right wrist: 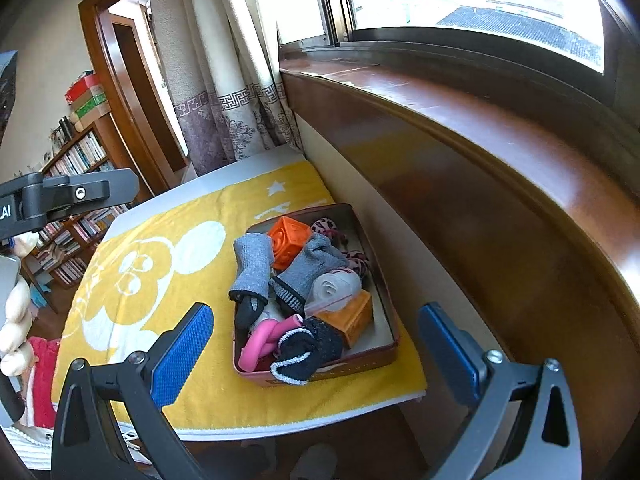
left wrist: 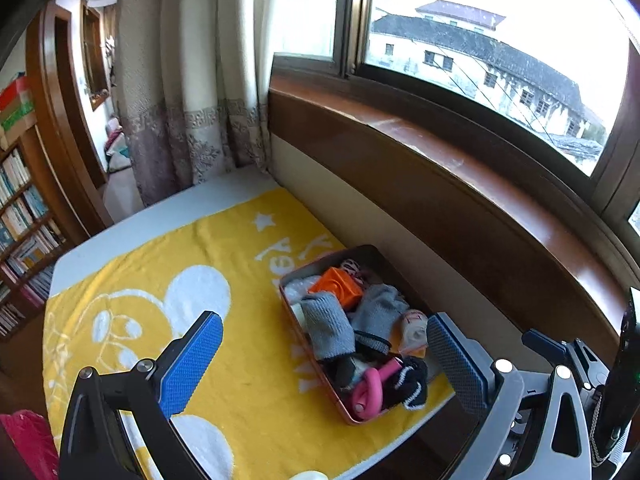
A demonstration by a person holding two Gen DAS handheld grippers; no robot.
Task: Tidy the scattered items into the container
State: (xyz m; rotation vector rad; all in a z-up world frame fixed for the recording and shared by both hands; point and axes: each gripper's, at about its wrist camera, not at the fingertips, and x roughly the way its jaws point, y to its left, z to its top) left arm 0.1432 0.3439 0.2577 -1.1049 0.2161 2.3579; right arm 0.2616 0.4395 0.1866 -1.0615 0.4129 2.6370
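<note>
Both the left tool [left wrist: 324, 360] and right tool [right wrist: 316, 348] gape wide, holding nothing, above the yellow towel [right wrist: 168, 280]. The full tin [right wrist: 386, 308] sits near the windowsill [right wrist: 500, 128] wall, apparently holding socks [right wrist: 252, 268], an orange cube [right wrist: 288, 240] and a pink ring [right wrist: 260, 340].
</note>
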